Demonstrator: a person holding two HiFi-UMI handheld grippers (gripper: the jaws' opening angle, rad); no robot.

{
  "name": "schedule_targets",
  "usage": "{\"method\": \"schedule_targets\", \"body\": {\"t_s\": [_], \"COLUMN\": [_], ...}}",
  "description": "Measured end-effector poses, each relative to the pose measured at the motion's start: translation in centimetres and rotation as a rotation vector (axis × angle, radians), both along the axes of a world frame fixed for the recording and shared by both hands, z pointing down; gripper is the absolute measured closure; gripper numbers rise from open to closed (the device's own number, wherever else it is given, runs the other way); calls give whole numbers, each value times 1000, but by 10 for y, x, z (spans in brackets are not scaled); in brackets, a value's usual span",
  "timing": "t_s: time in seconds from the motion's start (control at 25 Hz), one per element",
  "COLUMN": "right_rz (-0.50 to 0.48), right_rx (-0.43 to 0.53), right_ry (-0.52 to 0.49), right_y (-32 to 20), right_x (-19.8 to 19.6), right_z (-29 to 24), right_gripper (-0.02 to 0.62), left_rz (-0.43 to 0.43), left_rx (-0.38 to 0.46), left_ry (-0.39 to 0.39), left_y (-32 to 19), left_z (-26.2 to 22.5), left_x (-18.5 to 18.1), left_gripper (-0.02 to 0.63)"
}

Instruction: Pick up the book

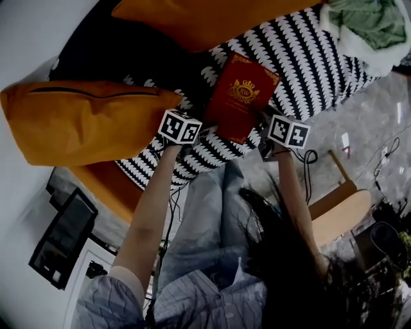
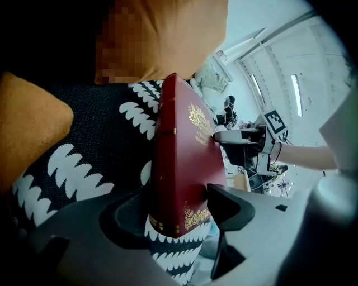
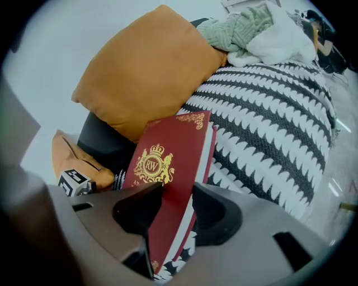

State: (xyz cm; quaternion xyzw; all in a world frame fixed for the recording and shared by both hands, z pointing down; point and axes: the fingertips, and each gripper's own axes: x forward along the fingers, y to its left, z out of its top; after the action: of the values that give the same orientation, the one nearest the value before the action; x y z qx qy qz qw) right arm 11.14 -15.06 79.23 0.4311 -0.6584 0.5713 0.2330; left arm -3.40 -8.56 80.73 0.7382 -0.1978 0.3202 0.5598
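A red book [image 1: 239, 96] with a gold crest lies tilted on a black-and-white patterned blanket [image 1: 308, 58]. My left gripper [image 1: 205, 128] is at the book's near left corner. In the left gripper view the book [image 2: 182, 162] stands edge-on between the jaws of the left gripper [image 2: 179, 204], which press on spine and cover. My right gripper [image 1: 262, 130] is at the book's right edge. In the right gripper view the right gripper [image 3: 176, 204] clamps the book [image 3: 168, 162], one jaw on the cover and one under the pages. The right gripper [image 2: 224, 136] also shows beyond the book.
Orange cushions [image 1: 77, 119] [image 1: 192, 16] flank the book on the left and at the back. A green and white cloth bundle [image 1: 366, 26] lies at the far right of the blanket. A wooden chair [image 1: 340, 212] and cables [image 1: 385, 154] are on the floor at the right.
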Motion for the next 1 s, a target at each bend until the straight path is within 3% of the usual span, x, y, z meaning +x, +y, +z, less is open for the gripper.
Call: {"method": "schedule_targets", "body": {"t_s": [0.4, 0.72, 1.0], "right_rz": [41, 30, 2], "right_rx": [109, 227, 320], "right_ry": [-35, -59, -53], "right_y": [15, 25, 40], "right_x": [11, 5, 15], "right_z": [-68, -167, -251], "right_gripper": [424, 428, 428], "left_rz": [-41, -46, -101], "left_rx": [137, 301, 395], "left_ry": [13, 1, 15], "left_y": [8, 20, 38], "left_z": [-70, -161, -237], "left_x": [5, 0, 13], "left_gripper": [288, 288, 288]}}
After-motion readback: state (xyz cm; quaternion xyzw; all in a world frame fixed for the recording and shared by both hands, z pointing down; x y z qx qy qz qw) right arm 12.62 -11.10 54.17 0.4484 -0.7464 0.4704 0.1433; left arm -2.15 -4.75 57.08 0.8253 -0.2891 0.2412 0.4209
